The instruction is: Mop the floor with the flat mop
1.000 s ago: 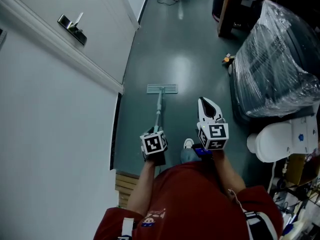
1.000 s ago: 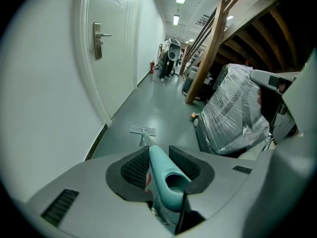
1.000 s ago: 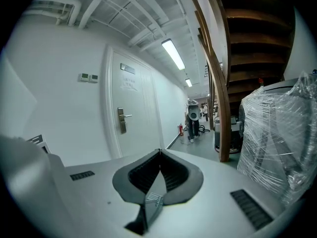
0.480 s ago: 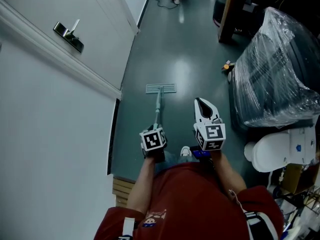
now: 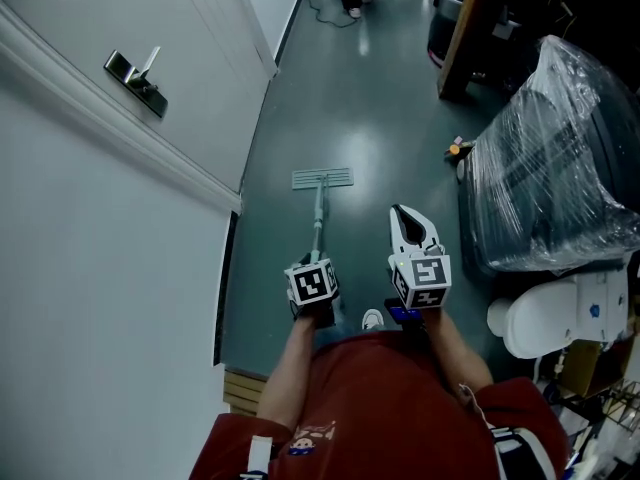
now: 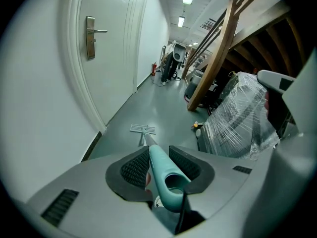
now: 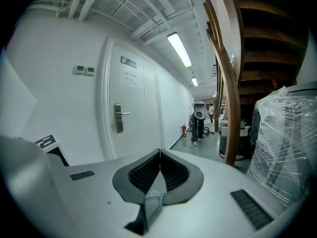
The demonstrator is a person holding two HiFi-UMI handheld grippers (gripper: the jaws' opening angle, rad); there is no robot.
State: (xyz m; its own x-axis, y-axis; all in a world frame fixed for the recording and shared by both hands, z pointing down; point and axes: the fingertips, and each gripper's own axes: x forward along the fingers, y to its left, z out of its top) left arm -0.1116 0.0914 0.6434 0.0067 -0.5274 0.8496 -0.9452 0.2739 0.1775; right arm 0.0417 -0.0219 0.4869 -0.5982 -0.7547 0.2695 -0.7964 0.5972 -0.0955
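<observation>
The grey-green floor [image 5: 370, 98] runs up the middle of the head view between a white door [image 5: 175, 23] at left and a plastic-wrapped bulk [image 5: 550, 158] at right, and the flat mop [image 5: 322, 178] rests head-down on it at centre, so the mopping stroke seems under way. The left gripper [image 5: 316, 263] is clamped on the teal mop handle [image 6: 161, 170], while the right gripper [image 5: 405, 216] has its 2 jaws pressed together on nothing; next the head wants pushing along flat, clear of the wall [image 5: 100, 298]. A door notice [image 7: 131, 78] is too small to read.
</observation>
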